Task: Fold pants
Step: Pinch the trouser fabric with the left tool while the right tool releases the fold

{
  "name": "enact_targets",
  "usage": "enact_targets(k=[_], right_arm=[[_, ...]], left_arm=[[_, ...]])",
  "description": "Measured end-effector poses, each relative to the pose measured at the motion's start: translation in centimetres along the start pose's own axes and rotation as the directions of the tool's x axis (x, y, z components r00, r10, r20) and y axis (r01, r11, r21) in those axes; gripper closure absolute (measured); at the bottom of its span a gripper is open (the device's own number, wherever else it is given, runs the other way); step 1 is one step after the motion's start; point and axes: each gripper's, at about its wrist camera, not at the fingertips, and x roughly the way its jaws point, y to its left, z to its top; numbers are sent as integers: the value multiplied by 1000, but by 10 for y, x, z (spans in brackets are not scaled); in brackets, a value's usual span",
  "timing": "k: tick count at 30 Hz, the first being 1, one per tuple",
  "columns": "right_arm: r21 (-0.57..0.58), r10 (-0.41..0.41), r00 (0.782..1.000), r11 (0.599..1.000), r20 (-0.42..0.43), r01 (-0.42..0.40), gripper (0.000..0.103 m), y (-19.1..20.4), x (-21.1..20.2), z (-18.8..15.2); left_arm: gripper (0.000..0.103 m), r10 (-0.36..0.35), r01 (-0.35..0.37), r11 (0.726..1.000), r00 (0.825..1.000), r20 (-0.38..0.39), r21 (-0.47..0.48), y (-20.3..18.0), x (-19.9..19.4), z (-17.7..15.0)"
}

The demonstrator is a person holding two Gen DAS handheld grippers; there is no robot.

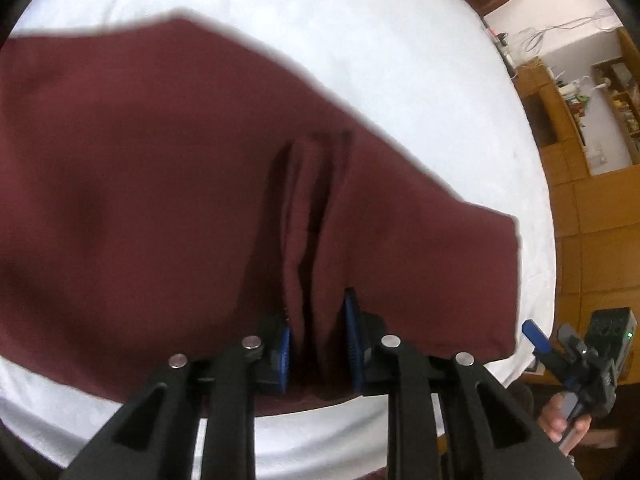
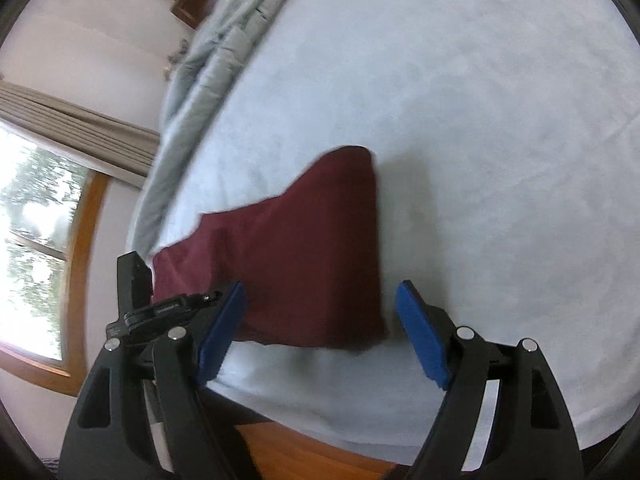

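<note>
Dark maroon pants (image 1: 160,200) lie on a white bed sheet (image 1: 400,60). My left gripper (image 1: 318,344) is shut on a bunched fold of the pants near the bed's front edge, with the cloth pinched between its blue pads (image 1: 354,344). In the right wrist view the pants (image 2: 304,264) lie flat ahead. My right gripper (image 2: 320,332) is open and empty, held just above the pants' near corner. It also shows in the left wrist view (image 1: 560,356), off the bed's edge, with a hand on it.
A pale blue quilt (image 2: 216,52) is bunched along the bed's far side. A window (image 2: 32,248) with a wooden frame and a curtain stands at left. Wooden shelves (image 1: 580,120) and a wooden floor (image 2: 304,452) lie beyond the bed.
</note>
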Motion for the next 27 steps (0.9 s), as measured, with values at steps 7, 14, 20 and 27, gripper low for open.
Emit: enact_targets(k=[7,14,20,27], right_arm=[[35,-10,993,999,-121,14,19,-25,44,-1],[52,138,979,990,-153,-131,73,-19,52,4],[42,8,981,999,-194,0,74,-23,51,-4],[-92,-166,975,984,-151,153,53,-1,40,-2]], left_arm=[[55,-20,23,999,997,71,-35,3,-22,-5],[51,14,-11,999,996,87,-34,4,-22,-11],[46,115,-120,992,988,104,48,-11,-9,-14],[45,78,-83,996,988,134,36,-10,-38,-15]])
